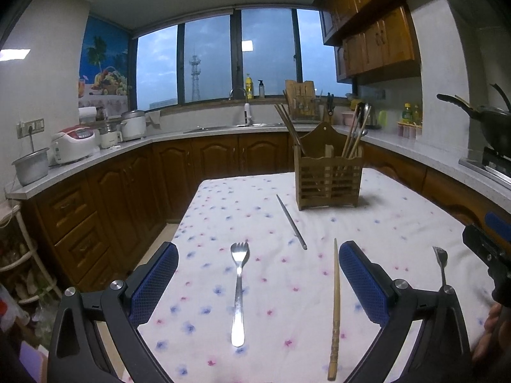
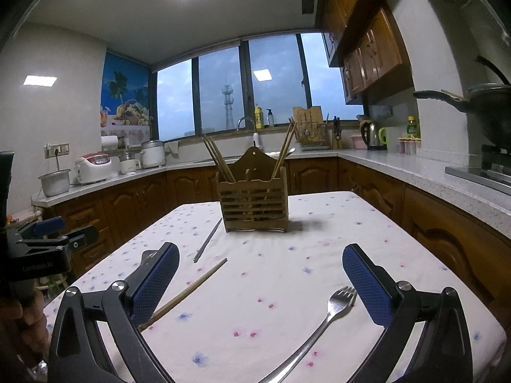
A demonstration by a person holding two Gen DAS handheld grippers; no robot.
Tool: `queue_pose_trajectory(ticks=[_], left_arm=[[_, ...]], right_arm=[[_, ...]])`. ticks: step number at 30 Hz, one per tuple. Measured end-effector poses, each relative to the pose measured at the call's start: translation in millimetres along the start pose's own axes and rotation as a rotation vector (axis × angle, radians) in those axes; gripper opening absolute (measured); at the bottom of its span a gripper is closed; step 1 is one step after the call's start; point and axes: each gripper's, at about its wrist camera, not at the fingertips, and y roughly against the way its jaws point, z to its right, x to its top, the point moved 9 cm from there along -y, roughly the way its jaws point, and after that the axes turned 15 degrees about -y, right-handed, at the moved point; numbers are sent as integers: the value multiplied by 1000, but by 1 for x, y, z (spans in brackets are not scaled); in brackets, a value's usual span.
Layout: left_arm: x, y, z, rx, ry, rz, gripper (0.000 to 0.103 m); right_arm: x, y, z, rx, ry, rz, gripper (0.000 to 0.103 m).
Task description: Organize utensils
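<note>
Both wrist cameras sit low over the table (image 1: 399, 223), side by side, facing the holder (image 2: 254, 204) and window (image 2: 223, 95).

A matt floral cloth (image 1: 255, 198) covers the desk. The forks (image 1: 238, 290) and one chopstick (image 1: 291, 221) are glossy metal; the other chopstick (image 1: 334, 312) and slatted holder (image 1: 329, 180) are wood. Tool pads (image 1: 362, 282) look textured blue rubber.

The left hand-held gripper (image 1: 258, 282) hovers low with its blue-padded fingers (image 1: 153, 284) spread wide, gripping nothing. The right hand-held gripper (image 2: 260, 282) hangs level beside it, jaws equally wide and empty, while a hand (image 2: 27, 328) grips the left one's handle
</note>
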Motion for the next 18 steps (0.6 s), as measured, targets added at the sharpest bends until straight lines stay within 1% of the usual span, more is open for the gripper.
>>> queue_pose_trajectory(ticks=[18], left_arm=[[-1,-1,1,5,-5,-4,102]], right_arm=[[-2,-4,-2,5,9,-12,103]])
